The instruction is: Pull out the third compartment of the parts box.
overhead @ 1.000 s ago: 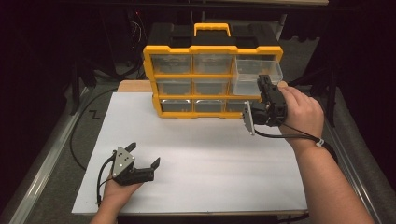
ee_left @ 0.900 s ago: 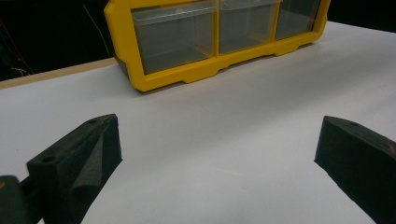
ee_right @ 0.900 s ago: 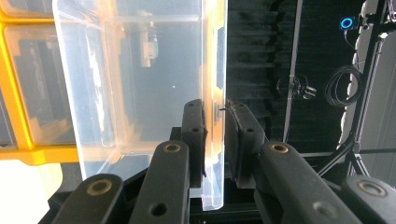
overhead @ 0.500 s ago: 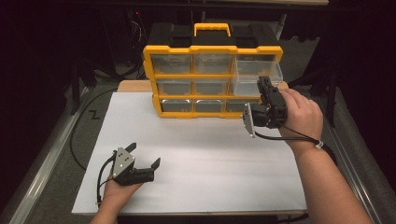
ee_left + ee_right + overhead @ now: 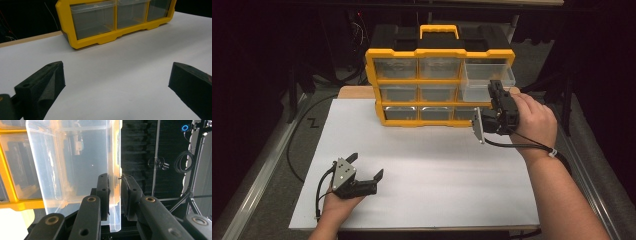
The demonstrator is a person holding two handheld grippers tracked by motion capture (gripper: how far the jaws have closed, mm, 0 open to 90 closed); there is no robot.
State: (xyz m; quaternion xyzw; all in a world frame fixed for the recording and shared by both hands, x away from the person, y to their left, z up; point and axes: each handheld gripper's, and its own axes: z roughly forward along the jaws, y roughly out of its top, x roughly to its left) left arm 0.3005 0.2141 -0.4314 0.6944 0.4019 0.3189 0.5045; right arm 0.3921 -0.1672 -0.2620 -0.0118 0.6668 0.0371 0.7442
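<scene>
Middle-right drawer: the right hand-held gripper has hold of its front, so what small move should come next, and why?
Probably a steady pull outward. The right hand-held gripper is shut on the front wall of the clear drawer, which is only partly out of the yellow organizer. The left hand-held gripper rests open on the white board, away from it.

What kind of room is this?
Probably a lab or recording workshop. A white board sits on a table with a yellow drawer organizer, dark curtains hang around it, and coiled cables hang on stands.
</scene>
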